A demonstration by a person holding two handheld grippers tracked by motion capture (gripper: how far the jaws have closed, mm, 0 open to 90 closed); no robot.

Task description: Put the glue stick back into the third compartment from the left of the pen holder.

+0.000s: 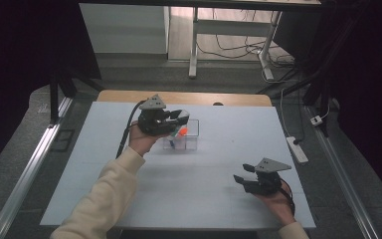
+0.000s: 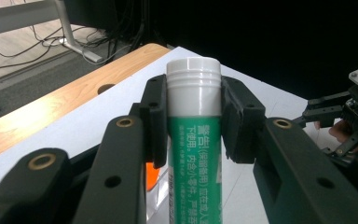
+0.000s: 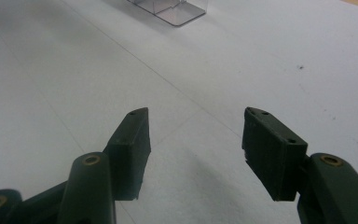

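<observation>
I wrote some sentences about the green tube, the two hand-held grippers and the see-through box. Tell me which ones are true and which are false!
1. The left hand-held gripper is clamped on a green tube with a white cap. True.
2. The right hand-held gripper holds an orange marker. False: its jaws stand apart with nothing between them, above the bare white tabletop.
3. The clear plastic box stands on the white tabletop near the left hand-held gripper. True.
4. The tube's cap is red. False: it is white, with ridges round it.
5. Something orange shows in the clear box. True.
</observation>
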